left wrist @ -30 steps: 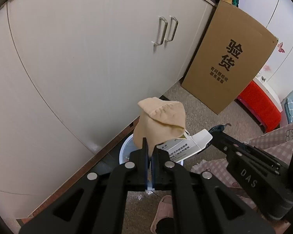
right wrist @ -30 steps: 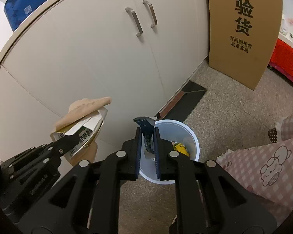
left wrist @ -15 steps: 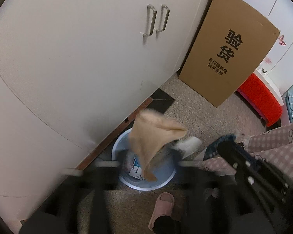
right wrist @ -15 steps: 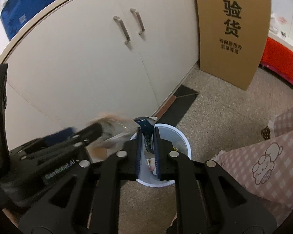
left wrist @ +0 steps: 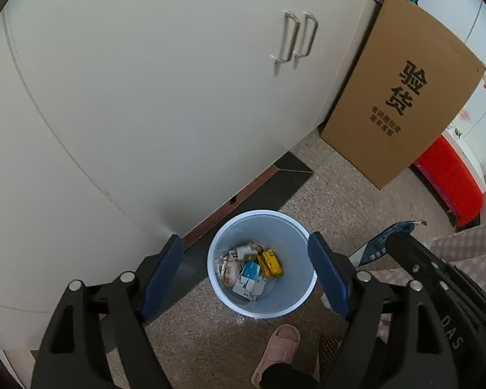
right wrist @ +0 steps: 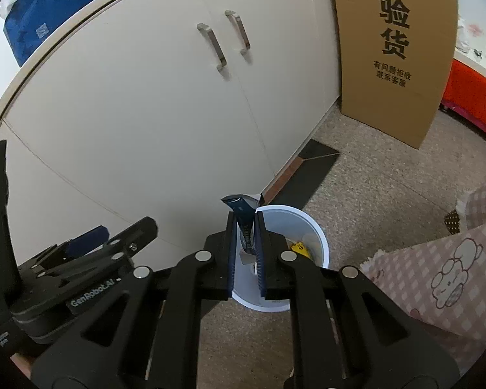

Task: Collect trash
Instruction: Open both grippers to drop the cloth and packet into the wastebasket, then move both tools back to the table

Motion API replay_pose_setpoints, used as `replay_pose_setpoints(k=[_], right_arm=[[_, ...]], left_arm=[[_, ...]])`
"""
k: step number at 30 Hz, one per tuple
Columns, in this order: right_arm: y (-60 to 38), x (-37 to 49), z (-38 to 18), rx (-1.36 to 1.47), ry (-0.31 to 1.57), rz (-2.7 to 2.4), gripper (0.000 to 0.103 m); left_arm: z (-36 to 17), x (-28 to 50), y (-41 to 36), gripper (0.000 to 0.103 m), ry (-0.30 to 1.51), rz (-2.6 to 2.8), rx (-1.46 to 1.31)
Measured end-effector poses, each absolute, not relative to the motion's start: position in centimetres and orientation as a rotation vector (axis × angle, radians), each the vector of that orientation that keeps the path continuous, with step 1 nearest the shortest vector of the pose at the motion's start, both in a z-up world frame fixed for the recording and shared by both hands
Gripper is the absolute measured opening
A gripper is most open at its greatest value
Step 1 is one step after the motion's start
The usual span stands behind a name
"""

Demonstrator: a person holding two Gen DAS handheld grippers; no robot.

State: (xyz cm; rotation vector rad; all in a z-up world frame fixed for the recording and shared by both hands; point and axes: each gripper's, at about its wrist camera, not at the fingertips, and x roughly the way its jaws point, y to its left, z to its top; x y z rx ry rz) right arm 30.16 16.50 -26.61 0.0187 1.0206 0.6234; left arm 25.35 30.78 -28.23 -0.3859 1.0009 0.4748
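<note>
Left gripper (left wrist: pixel 246 278) spread over bin (left wrist: pixel 303 240); right gripper (right wrist: pixel 245 243) pinching crumpled blue, seemingly plastic, wrapper (right wrist: pixel 243 215).

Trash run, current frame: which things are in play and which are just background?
In play:
- white bin with wrappers already inside
- blue wrapper, clamped in right gripper
- left gripper, open over the bin

Background:
- cardboard box
- white cabinet
- pink slipper
- red item

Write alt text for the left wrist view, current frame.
The left gripper is open and empty above a white trash bin holding small cartons and a yellow packet. At right, the right gripper is shut on a blue wrapper. Behind stand a white cabinet and a cardboard box.
</note>
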Motion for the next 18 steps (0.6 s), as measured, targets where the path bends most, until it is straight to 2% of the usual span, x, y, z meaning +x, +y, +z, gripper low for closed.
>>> replay_pose_setpoints(k=[7, 9, 10, 18], right_arm=[[17.2, 30.2, -26.0, 0.033, 1.0, 0.644, 0.013], [17.3, 30.3, -25.9, 0.054, 1.002, 0.652, 0.036], [17.3, 30.2, -25.8, 0.059, 0.992, 0.644, 0.061], [15.9, 29.4, -23.7, 0.074, 0.965, 0.62, 0.063]], left_arm=[[-27.4, 24.9, 31.5, 0.08, 0.972, 0.507, -0.405], [-27.2, 24.8, 31.7, 0.08, 0.966, 0.515, -0.406], [-27.2, 24.7, 31.8, 0.08, 0.963, 0.52, -0.407], [-25.6, 23.3, 31.9, 0.081, 0.933, 0.521, -0.431]])
